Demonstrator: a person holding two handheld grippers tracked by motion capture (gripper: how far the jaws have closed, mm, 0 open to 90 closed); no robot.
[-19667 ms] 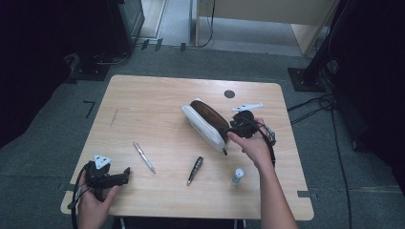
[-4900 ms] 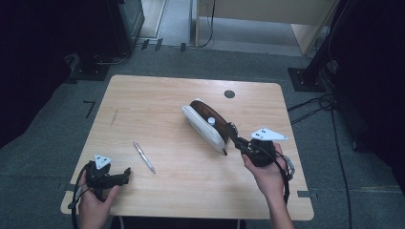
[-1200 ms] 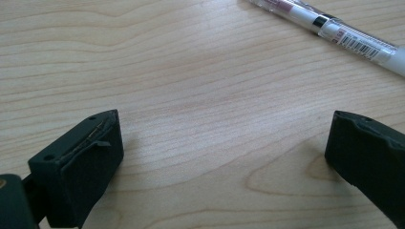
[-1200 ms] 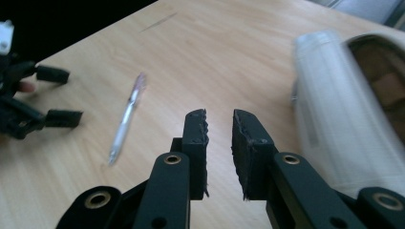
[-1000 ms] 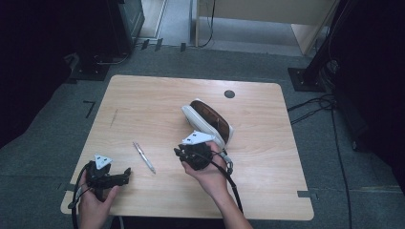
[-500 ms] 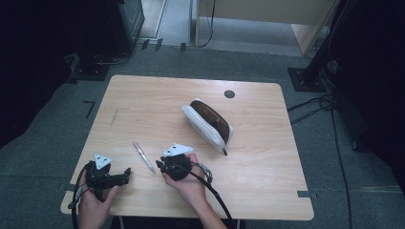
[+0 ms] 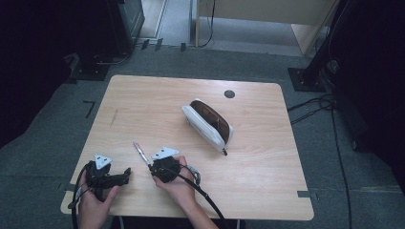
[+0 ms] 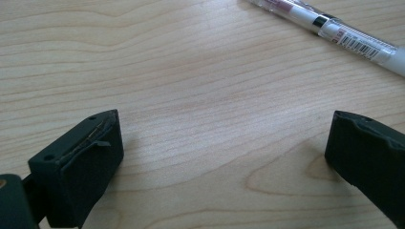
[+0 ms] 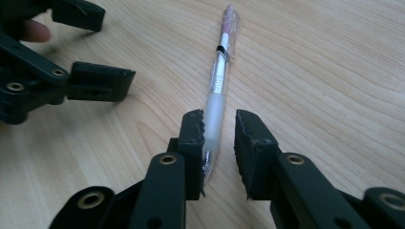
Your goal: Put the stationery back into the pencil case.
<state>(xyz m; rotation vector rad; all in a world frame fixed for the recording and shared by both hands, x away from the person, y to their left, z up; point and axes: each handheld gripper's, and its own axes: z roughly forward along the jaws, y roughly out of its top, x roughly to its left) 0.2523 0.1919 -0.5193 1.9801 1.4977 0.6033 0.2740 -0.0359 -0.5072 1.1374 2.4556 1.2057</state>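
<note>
A clear pen [image 7: 141,153] with a pink far end lies on the wooden table [image 7: 157,105] at the front left. My right gripper [image 7: 154,169] is down at the pen's near end. In the right gripper view its jaws [image 9: 220,119] straddle the pen's [image 9: 222,62] frosted grip and tip; the left pad is against it and a gap shows on the right, so it is open. My left gripper [image 7: 127,175] rests at the front left with its jaws [image 8: 224,133] wide apart over bare wood, the pen [image 8: 334,24] lying beyond them.
A white pencil pouch [image 7: 207,124] with a brown inside lies unzipped near the table's middle. A black round cap [image 7: 229,94] sits in the tabletop at the back. The left gripper [image 9: 90,47] lies close to the left of the right jaws.
My right hand has come from beside the pouch to the left and toward the front, and sunk to the pen. The left hand has stayed put.
</note>
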